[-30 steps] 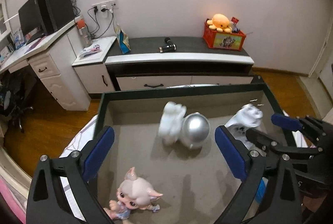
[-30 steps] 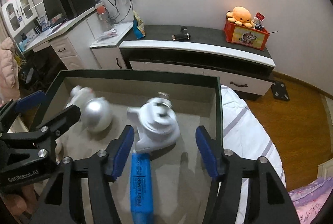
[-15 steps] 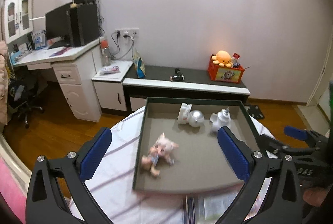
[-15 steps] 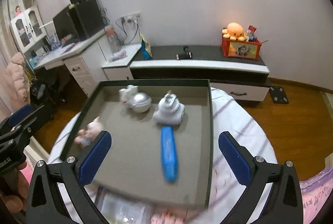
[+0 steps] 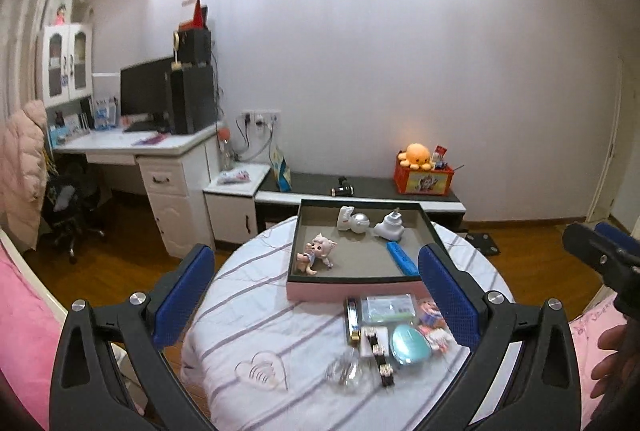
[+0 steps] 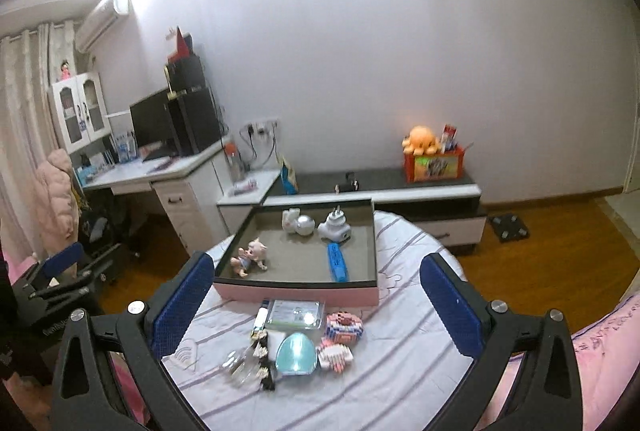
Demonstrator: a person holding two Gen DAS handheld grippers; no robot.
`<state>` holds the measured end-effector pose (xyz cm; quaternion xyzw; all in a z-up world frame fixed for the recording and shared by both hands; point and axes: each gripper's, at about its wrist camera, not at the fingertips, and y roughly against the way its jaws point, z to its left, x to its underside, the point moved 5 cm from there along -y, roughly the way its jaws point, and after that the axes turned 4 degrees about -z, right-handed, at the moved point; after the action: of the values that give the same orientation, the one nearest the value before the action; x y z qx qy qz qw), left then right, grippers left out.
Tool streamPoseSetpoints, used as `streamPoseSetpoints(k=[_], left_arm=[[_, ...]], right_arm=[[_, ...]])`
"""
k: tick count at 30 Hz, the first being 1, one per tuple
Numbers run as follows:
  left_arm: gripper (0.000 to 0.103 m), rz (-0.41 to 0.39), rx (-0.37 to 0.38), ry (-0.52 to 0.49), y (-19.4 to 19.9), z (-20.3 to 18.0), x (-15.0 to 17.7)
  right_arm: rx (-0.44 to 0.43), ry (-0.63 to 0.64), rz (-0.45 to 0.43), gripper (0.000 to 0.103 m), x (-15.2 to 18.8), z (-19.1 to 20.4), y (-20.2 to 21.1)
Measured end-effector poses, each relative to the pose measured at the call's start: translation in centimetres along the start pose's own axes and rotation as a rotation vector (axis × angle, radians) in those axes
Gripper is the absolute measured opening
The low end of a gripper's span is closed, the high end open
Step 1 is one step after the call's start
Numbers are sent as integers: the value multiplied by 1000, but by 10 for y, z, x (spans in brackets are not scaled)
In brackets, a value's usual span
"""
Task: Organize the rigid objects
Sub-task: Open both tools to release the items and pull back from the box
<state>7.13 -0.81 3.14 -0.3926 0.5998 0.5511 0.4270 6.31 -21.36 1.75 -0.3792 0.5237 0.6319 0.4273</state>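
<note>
A pink-sided tray with a grey floor sits on a round table with a striped cloth. In it lie a pig-eared doll, a silver ball figure, a white plug adapter and a blue bar. Several small items lie in front of the tray, among them a teal case. My left gripper and right gripper are both open, empty, high and back from the table.
A low dark cabinet with an orange box and plush stands behind the table. A white desk with a monitor is at the left. Pink bedding borders the table at the right. Wooden floor surrounds it.
Both grippers have pulled far back and up from inside the tray. The whole tray, the table and the items in front of it have come into view.
</note>
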Motion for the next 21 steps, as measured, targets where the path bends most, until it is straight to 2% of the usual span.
streamPoseSetpoints(k=[3,8,14,21], left_arm=[[103,-26,-12,-2,29,-2,2],[103,-35,-30,-5,50,-4,8],[103,-39,-38,16,59,-1,15],[103,-29,-38,26,57,-4,21]], right_arm=[[8,16,-44,103,3,6,31],[23,24,-63,103,18,9,58],[40,45,-63,103,38,10,76],[29,49,-48,103,42,9,69]])
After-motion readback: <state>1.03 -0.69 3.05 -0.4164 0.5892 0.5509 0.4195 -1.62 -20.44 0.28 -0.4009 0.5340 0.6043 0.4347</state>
